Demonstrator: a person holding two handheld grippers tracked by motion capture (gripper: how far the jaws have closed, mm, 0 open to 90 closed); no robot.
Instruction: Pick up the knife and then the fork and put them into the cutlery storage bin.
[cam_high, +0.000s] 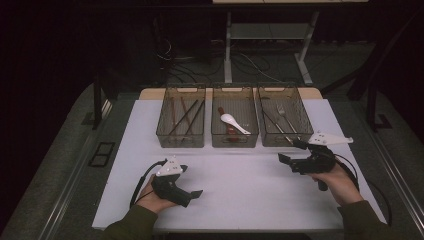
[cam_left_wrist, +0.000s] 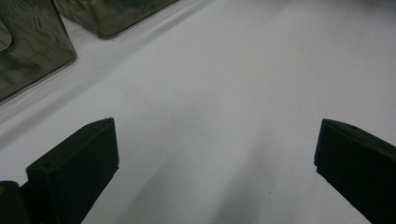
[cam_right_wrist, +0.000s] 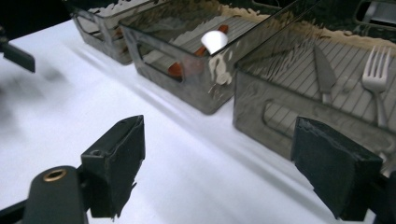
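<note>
Both tools, left (cam_high: 192, 192) and right (cam_high: 286, 159), hover wide open and empty over the surface (cam_high: 240, 195), the right near the fork bin (cam_high: 285, 137), seemingly poised to pick cutlery.

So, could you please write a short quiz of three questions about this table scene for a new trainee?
1. True or false: the right gripper holds a fork.
2. Which bin has the white spoon? A left bin B middle bin C right bin
3. How do the jaws of the left gripper stand?

Key: 1 false, it holds nothing. 2 B. 3 Open, over the bare white table.
</note>
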